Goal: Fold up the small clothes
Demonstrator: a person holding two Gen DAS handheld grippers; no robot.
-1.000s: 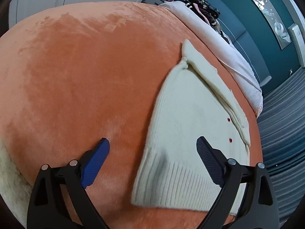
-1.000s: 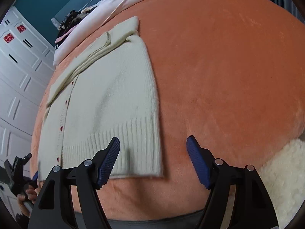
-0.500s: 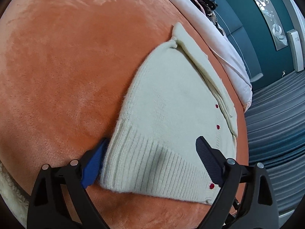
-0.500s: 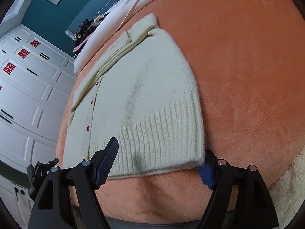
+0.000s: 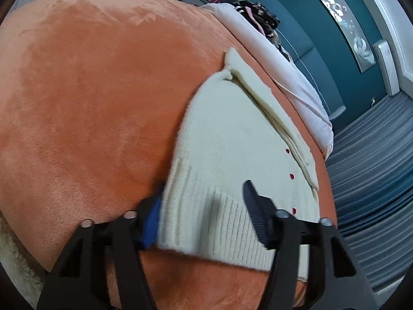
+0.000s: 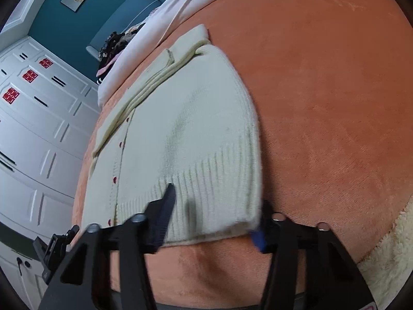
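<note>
While the cream cardigan (image 5: 232, 170) lies flat on the orange bed (image 5: 90, 103), each hand-held gripper, left (image 5: 204, 214) and right (image 6: 214, 214), straddles a hem corner, jaws open, apparently to lift the hem for folding.

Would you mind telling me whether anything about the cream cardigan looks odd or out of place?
Nothing is spilled or damaged. The cream cardigan lies mostly flat on the orange blanket, with a faint greyish smudge across the knit in the right wrist view; whether it is a stain or a shadow is unclear.
</note>
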